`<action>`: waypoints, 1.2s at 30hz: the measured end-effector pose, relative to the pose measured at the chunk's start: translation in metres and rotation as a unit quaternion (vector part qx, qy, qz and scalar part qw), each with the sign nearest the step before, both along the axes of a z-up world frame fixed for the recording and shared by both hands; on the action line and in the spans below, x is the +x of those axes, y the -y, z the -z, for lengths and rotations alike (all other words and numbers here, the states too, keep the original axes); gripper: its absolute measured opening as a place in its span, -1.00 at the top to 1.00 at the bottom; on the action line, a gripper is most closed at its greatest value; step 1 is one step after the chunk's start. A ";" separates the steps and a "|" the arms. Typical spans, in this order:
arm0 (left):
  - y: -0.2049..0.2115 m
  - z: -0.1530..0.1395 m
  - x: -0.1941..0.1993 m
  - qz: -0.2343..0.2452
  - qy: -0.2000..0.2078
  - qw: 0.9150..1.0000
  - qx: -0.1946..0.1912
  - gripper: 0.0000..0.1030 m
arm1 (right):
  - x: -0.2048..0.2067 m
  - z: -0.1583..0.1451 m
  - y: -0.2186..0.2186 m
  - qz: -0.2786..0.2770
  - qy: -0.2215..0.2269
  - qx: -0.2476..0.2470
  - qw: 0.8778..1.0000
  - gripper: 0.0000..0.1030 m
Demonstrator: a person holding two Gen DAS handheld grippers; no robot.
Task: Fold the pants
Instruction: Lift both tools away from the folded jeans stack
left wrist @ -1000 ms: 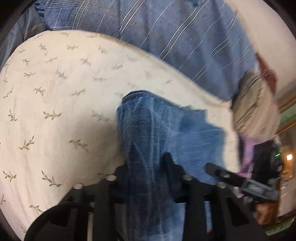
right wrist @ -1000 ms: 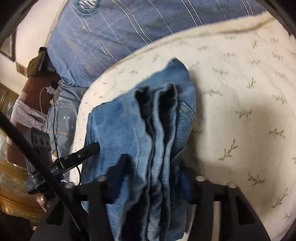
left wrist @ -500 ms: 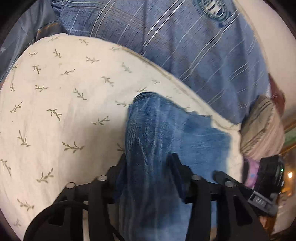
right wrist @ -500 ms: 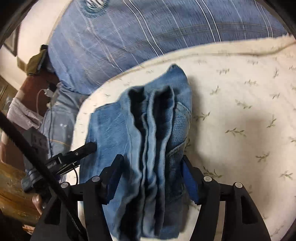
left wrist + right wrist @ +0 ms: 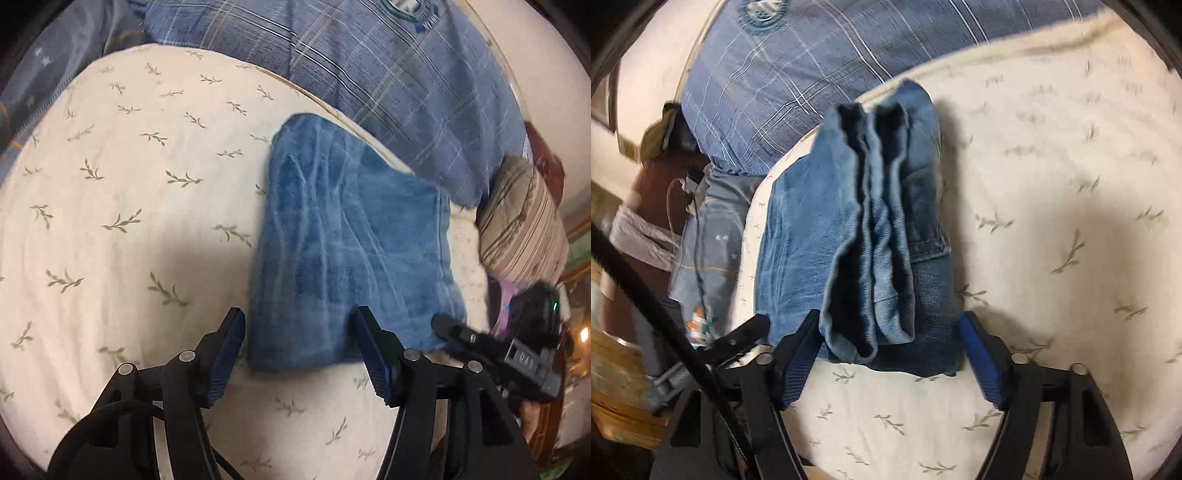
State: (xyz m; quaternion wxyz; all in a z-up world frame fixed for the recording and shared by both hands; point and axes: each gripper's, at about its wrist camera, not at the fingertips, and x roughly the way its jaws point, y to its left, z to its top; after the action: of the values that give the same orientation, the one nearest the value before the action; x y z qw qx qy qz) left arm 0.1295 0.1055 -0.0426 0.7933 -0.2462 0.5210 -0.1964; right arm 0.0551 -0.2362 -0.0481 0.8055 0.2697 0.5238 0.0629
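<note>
Pants (image 5: 351,251) folded on bedspread (image 5: 122,221); both hand-held grippers (left (image 5: 299,325), right (image 5: 888,328)) now released, spread wide.

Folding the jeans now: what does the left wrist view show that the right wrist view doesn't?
Left wrist only: the jeans' smooth top face, a striped cushion beyond, and the right gripper's finger beside the bundle.

Right wrist only: the stacked leg hems with dark openings and the waistband edge.

Both: the folded jeans lying on the leaf-print sheet, the plaid pillow behind, and each view's own gripper open, left gripper, right gripper.
</note>
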 end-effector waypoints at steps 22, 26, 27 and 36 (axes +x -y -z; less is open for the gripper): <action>0.032 -0.020 -0.056 -0.005 0.069 0.981 0.181 -0.03 | -0.028 -0.002 -0.052 -0.041 0.018 -0.272 0.961 0.28; 0.041 -0.027 -0.059 -0.001 0.100 0.980 0.172 0.86 | -0.032 -0.011 -0.048 -0.029 0.030 -0.271 0.962 0.85; 0.045 -0.032 -0.064 -0.006 0.118 0.974 0.191 0.91 | -0.033 -0.014 -0.047 -0.026 0.032 -0.266 0.963 0.87; 0.054 -0.029 -0.077 0.000 0.127 0.968 0.217 0.92 | -0.034 -0.016 -0.034 -0.004 0.023 -0.235 0.972 0.92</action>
State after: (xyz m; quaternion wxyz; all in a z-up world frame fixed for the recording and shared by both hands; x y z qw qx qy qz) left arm 0.0523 0.0518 -0.0139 0.8875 -0.0411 0.4462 -0.1076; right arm 0.0207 -0.2018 -0.0320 0.8580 0.0692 0.5062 -0.0527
